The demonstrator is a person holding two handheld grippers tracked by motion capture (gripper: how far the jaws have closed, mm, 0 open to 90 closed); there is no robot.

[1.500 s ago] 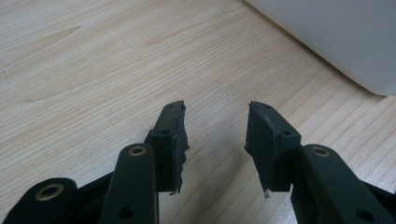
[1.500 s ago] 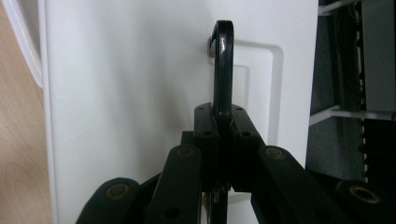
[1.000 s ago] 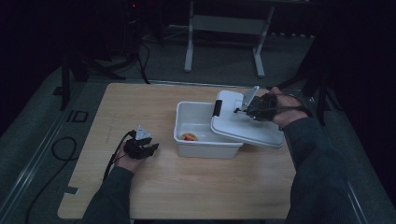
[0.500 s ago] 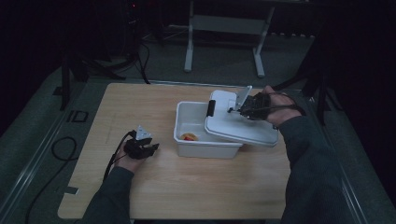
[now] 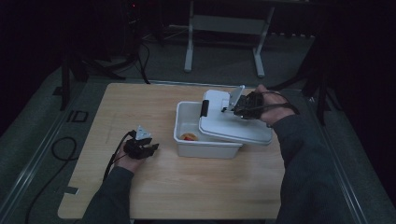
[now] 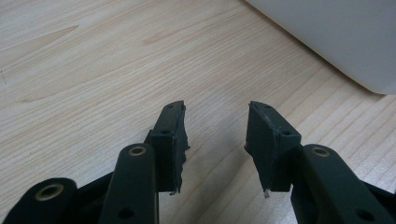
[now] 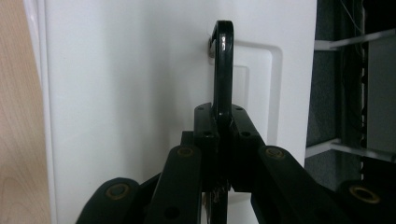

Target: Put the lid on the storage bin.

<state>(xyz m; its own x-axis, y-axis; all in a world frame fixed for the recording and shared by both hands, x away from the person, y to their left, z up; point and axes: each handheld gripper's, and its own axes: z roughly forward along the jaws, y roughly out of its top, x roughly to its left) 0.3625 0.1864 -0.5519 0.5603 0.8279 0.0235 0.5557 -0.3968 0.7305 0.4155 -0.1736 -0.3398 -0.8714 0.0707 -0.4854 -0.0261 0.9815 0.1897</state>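
While the left tool point(image 5: 145, 147) rests on the wooden surface point(image 5: 140, 107) with its jaws half open and nothing between them, a white box point(image 5: 205, 140) sits just to its right, a small orange thing point(image 5: 188, 136) inside. The white lid point(image 5: 233, 126) lies askew over the box's right part, its black handle point(image 7: 223, 65) pinched tight by the right tool point(image 5: 229, 109). The thin handle could slip or swing, letting the lid drop crooked or shove the box, since nothing steadies it.

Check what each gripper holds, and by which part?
Right gripper pinches the white lid by its black handle. Left gripper holds nothing.
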